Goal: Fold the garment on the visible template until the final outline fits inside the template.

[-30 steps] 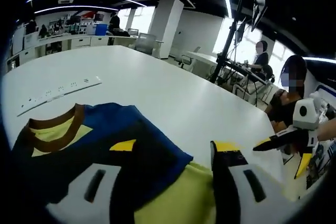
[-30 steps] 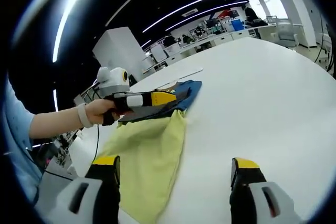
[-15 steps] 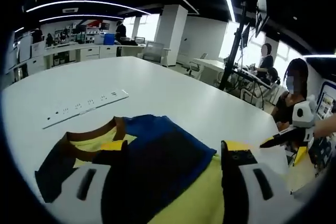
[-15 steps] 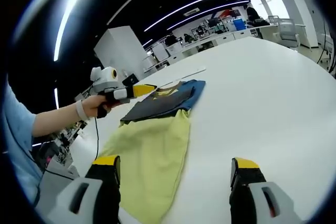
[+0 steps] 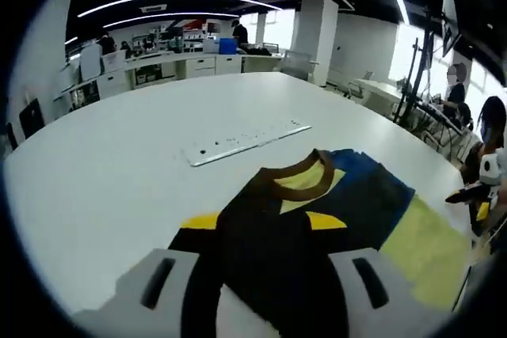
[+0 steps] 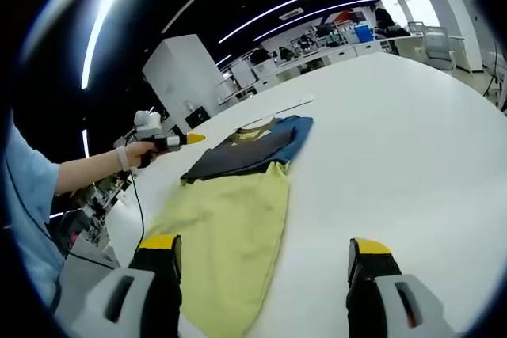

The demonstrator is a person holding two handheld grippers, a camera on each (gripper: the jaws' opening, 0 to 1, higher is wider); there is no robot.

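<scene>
While the shirt lies flat on the white table, both grippers hang clear of it with nothing between their jaws. The left gripper, seen from the right gripper view, sits just off the shirt's dark sleeve side, and its yellow tips look close together from there; in its own view the jaws stand spread, with the dark cloth showing between them. The right gripper is wide open too, poised at the yellow hem end of the shirt.

No marked outline on the table can be made out; only a white strip lies just beyond the shirt's brown collar.

This cloth looks thin, soft and light, so it should drape and fold easily but slump and wrinkle if dragged. My judgement: best pinched at an edge, a hem corner or the sleeve edge, where a single layer can be lifted.

Compared with half a second ago, the left gripper has pulled back from above the dark upper part of the shirt to its side, and the shirt itself lies much as it did, dark sleeve folded over the chest.
</scene>
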